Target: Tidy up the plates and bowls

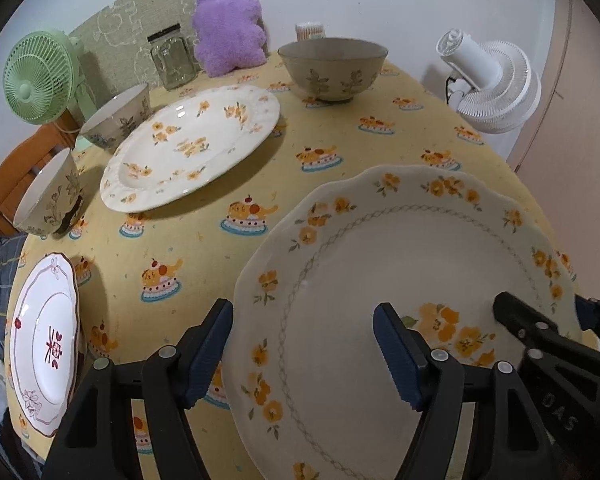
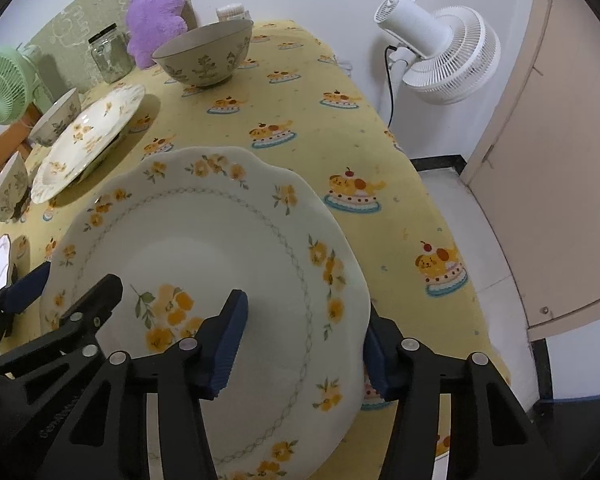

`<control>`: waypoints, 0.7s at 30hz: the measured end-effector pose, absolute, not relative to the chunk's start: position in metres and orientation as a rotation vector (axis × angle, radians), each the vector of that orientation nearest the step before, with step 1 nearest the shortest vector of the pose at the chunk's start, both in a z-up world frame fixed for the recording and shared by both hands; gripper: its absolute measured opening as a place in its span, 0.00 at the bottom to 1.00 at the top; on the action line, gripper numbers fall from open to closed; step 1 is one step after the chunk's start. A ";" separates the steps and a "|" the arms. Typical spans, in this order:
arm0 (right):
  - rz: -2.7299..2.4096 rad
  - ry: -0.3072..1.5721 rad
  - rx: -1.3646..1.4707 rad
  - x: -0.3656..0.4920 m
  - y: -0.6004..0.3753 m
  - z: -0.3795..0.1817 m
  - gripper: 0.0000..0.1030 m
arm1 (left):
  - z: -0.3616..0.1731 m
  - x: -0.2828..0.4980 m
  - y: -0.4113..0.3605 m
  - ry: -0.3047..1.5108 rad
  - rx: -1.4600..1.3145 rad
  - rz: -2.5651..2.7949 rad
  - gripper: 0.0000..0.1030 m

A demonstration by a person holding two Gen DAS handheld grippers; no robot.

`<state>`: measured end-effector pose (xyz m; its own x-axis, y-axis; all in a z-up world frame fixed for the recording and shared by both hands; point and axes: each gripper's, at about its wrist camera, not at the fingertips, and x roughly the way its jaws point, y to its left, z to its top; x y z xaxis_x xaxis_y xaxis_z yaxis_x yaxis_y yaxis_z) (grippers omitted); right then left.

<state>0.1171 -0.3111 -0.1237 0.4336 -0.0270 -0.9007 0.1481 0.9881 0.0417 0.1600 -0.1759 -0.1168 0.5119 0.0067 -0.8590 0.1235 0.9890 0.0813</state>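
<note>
The left gripper (image 1: 302, 354) straddles the left rim of the scalloped plate (image 1: 380, 264), one pad outside the edge and one over the well, neither pressing on it; the right gripper (image 2: 302, 346) straddles the opposite rim, its jaws just as loose – nothing is clamped.

Ahead and left of the left gripper lies a second flowered plate (image 1: 192, 148); beyond that stand two small bowls (image 1: 118, 118), one nearer (image 1: 48, 196), at the bench's left edge; straight ahead, far off, a large bowl (image 1: 332, 68) stands alone; close on the left lies a pink-trimmed plate (image 1: 44, 340). Between the grippers and these nothing stands but cloth.

Past the dishes: a glass jar (image 1: 172, 58), a purple plush toy (image 1: 228, 30), a green fan (image 1: 36, 76); to the right, off the bench, a white fan (image 2: 440, 52).

The bench wears a yellow tablecloth (image 2: 320, 128) printed with dogs on cakes; white wall behind – a beige door (image 2: 560, 160) at the right.
</note>
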 end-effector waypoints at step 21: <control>0.020 1.171 0.008 0.167 -0.282 -0.117 0.53 | -0.110 0.166 -0.141 1.114 0.044 0.083 0.59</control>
